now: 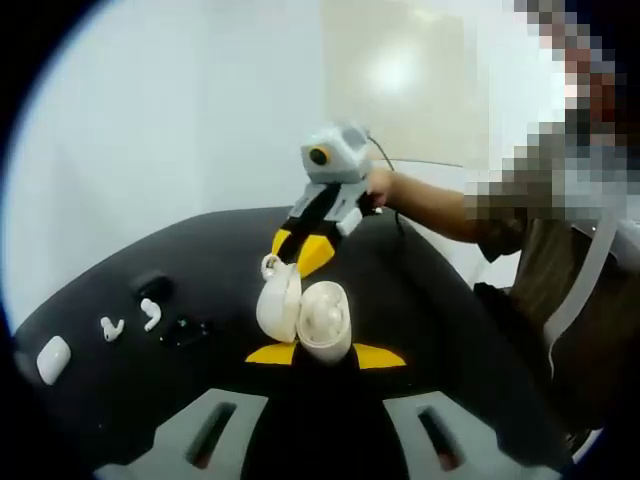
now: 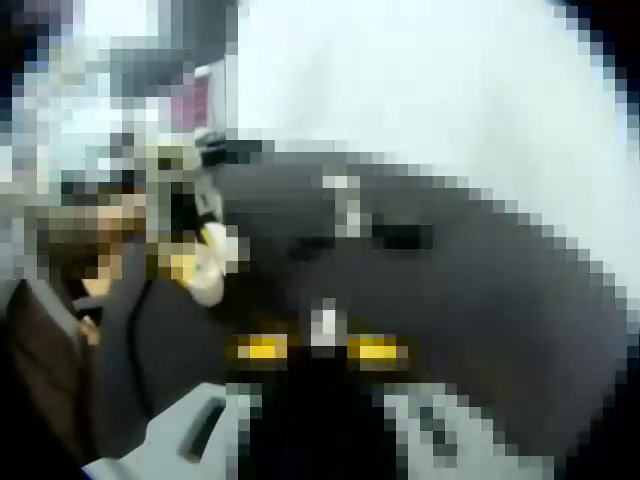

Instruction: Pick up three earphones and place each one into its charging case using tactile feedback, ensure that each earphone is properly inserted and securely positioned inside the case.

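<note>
- In the left gripper view, the left gripper (image 1: 325, 355) is seen at lower centre, its yellow-tipped fingers (image 1: 272, 353) set apart on either side of an open white charging case (image 1: 305, 312); the case is gripped between them.
- The case's lid is swung up to the left, and the pale hollow of its body faces the camera. What lies inside cannot be told.
- The right gripper (image 1: 300, 250) is seen coming down from upper centre, held by a person's hand (image 1: 380, 185). A small white earphone (image 1: 270, 266) is pinched at its yellow fingertips, right at the top edge of the open lid.
- At the left of the frame, two loose white earphones (image 1: 132, 320) lie on the black bench (image 1: 420, 290), near a dark case (image 1: 152, 286) and another dark item (image 1: 185, 331).
- A closed white case (image 1: 53, 359) lies at the far left edge.
- The right gripper view is heavily blurred. The yellow fingertips (image 2: 262, 349) are seen at lower centre, close together, with a small whitish object (image 2: 325, 325) between them.
</note>
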The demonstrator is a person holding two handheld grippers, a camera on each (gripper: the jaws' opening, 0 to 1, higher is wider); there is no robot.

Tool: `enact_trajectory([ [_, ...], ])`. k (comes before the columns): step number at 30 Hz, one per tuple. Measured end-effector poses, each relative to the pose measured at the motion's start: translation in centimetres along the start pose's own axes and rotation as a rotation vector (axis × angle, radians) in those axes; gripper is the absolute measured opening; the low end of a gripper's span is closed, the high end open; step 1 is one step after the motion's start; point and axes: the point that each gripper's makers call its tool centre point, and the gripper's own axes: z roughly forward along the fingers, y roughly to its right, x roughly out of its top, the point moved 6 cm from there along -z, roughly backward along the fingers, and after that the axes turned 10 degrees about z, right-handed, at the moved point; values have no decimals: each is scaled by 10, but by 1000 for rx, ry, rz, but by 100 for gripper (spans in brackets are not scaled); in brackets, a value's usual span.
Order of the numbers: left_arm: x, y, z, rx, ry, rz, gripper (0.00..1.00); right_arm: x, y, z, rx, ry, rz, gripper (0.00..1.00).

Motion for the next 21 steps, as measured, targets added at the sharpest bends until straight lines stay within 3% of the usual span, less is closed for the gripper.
enact_trajectory([
  [5,0,0,0,0,0,1,16,-2,3,3,-14,7,-11,21],
  [9,0,0,0,-1,1,-1,16,3,0,-1,-31,39,-67,22],
  [13,0,1,0,-1,1,-2,16,17,-2,-10,-68,34,-228,23],
  [16,0,1,0,-1,1,-2,16,36,-10,-22,-79,78,-367,20],
  [19,0,1,0,-1,1,-2,16,53,-14,-34,-85,90,-441,20],
  [21,0,1,0,-1,1,-2,16,61,-10,-38,-102,78,-421,20],
])
